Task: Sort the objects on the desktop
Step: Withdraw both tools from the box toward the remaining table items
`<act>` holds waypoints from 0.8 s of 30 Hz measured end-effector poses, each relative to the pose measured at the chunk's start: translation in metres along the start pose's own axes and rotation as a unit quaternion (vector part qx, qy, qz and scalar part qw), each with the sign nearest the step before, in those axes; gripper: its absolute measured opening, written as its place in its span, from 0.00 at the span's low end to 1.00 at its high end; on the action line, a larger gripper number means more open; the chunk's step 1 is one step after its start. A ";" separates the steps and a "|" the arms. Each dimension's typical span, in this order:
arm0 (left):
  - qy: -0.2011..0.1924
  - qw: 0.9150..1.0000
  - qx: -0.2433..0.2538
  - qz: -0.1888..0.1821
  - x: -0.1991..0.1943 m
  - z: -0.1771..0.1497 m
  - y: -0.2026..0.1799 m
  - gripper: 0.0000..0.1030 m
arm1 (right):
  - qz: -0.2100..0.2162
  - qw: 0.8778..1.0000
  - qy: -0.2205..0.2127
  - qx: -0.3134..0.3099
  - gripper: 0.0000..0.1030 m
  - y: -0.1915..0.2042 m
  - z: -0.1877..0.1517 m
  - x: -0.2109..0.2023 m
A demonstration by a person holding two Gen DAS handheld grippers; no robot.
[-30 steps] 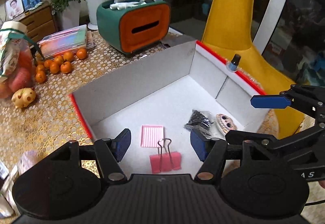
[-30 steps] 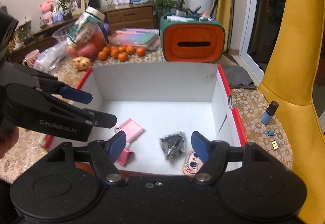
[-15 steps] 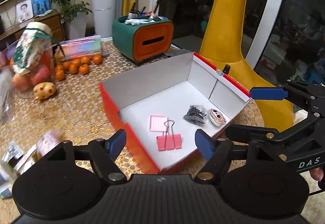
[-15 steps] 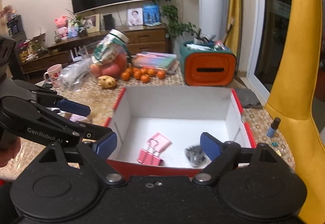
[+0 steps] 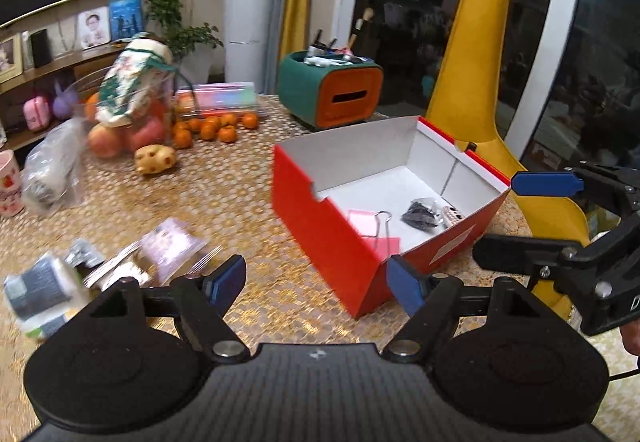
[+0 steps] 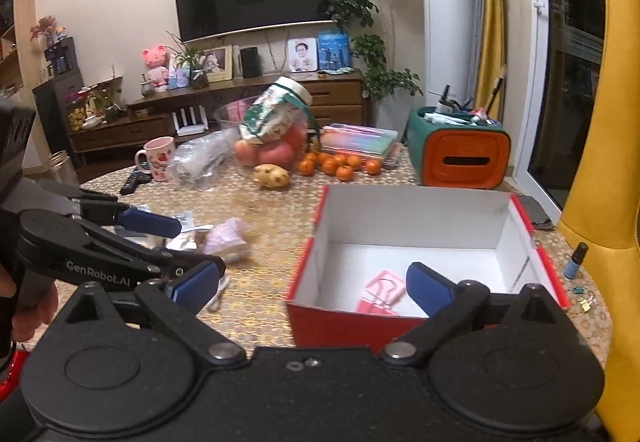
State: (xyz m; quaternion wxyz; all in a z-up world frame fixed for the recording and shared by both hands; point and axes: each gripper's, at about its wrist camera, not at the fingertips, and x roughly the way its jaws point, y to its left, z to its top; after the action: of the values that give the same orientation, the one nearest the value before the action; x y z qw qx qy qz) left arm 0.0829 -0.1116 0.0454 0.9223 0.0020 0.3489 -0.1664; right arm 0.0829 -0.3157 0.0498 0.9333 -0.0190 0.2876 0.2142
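A red box (image 5: 320, 217) with a white inside stands on the gold-patterned table. In it lie a pink binder clip (image 5: 384, 240), a pink card (image 5: 360, 219), a black packet (image 5: 420, 215) and a round sticker (image 5: 452, 215). My left gripper (image 5: 316, 282) hovers before the box's near corner, jaws opening, nothing between them. My right gripper (image 6: 312, 288) hangs in front of the box (image 6: 360, 318), jaws opening wide and empty. Loose packets (image 5: 168, 242) lie left of the box. A small blue bottle (image 6: 575, 262) and tiny clips (image 6: 586, 300) sit at its right.
A green and orange organiser (image 5: 332, 97), tangerines (image 5: 212, 127), a fruit bowl (image 6: 276, 145), a spotted pig figure (image 5: 156, 159), a mug (image 6: 158, 157) and a remote (image 6: 134, 179) fill the far table. A yellow chair (image 6: 600, 161) rises at the right.
Both grippers have drawn back and upward out of the box, which now looks smaller and farther. Both pairs of jaws stand wider. The left view has swung toward the loose packets.
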 end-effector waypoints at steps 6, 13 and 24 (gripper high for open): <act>-0.006 1.000 -0.024 0.015 -0.015 -0.030 0.024 0.84 | 0.002 1.000 -0.006 -0.020 0.97 0.031 -0.005 0.006; -0.007 0.999 -0.046 0.028 -0.020 -0.060 0.054 0.96 | 0.010 1.000 0.000 -0.020 0.97 0.055 -0.009 0.020; -0.005 0.997 -0.067 0.045 0.010 -0.085 0.100 1.00 | 0.014 0.999 0.029 -0.024 0.96 0.080 -0.009 0.068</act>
State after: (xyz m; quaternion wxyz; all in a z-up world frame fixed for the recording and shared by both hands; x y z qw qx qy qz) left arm 0.0666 -0.0097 -0.0364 0.9287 -0.0447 0.3540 -0.1014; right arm 0.0958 -0.2177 0.0121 0.9208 -0.0432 0.3093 0.2334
